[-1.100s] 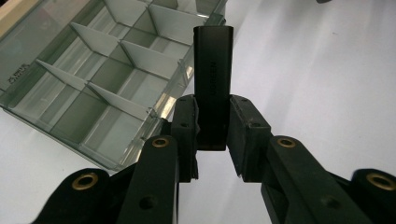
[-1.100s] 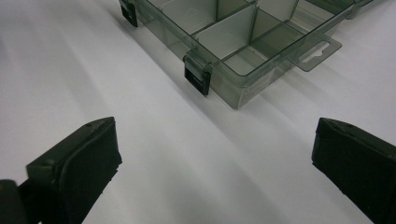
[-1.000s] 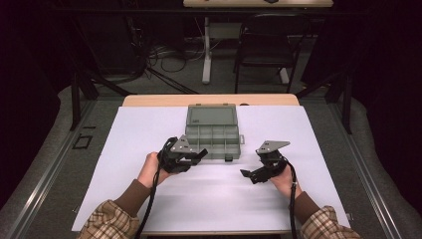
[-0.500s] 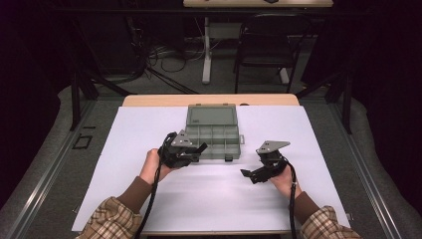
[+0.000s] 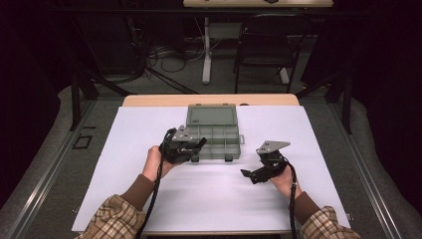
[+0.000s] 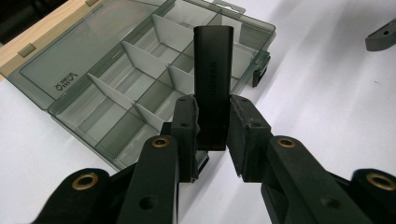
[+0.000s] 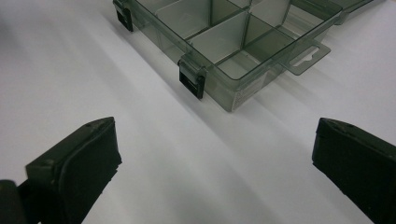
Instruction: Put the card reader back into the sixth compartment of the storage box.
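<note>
A clear smoky-grey organiser box (image 5: pixel 214 130) lies open in the middle of the white table cover, with its lid (image 6: pixel 70 60) folded flat behind it. White dividers split it into several compartments, and those I see hold nothing. My left gripper (image 6: pixel 212 112) is shut on a black oblong device (image 6: pixel 213 70) with raised lettering and holds it over the box's front left corner. In the high view the left gripper (image 5: pixel 195 145) hovers at that corner. My right gripper (image 5: pixel 249 175) rests to the right of the box, its jaws wide apart with nothing between them (image 7: pixel 215 154).
The white cover (image 5: pixel 124 149) spreads over a wooden table whose far edge (image 5: pixel 149 99) shows behind the box. Two black latches (image 7: pixel 191 79) sit on the box's front wall. Beyond the table stand a chair (image 5: pixel 263 45) and a desk leg on dark floor.
My left gripper has edged slightly toward the box with the black device still in it. The right gripper has stayed where it was.
</note>
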The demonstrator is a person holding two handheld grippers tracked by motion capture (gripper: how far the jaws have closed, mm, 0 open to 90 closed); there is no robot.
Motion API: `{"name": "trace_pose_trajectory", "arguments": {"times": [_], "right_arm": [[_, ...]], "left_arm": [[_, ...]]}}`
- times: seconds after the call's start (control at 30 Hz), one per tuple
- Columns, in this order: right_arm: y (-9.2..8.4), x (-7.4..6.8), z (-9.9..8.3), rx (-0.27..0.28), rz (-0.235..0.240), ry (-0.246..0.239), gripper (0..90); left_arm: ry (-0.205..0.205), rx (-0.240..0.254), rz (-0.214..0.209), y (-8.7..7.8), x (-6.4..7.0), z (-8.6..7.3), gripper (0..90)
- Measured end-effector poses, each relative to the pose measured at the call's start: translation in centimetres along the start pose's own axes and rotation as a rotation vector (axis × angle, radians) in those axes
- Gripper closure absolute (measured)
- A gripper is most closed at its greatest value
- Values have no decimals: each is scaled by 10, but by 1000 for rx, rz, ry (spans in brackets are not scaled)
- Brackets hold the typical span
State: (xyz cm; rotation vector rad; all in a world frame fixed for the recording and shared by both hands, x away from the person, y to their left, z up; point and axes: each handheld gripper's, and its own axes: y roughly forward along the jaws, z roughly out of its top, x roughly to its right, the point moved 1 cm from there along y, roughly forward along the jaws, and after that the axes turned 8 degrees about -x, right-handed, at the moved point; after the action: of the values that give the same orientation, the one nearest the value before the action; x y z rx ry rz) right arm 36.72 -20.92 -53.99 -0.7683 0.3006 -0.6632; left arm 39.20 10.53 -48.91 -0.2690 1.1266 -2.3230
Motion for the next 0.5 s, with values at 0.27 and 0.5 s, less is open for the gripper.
{"name": "trace_pose_trajectory", "arguments": {"times": [0.27, 0.5], "right_arm": [[0, -1, 0, -8, 1, 0, 0], [0, -1, -1, -10, -2, 3, 0]], "left_arm": [[-29, 3, 15, 4, -4, 2, 736], [-51, 3, 19, 8, -8, 2, 736]]}}
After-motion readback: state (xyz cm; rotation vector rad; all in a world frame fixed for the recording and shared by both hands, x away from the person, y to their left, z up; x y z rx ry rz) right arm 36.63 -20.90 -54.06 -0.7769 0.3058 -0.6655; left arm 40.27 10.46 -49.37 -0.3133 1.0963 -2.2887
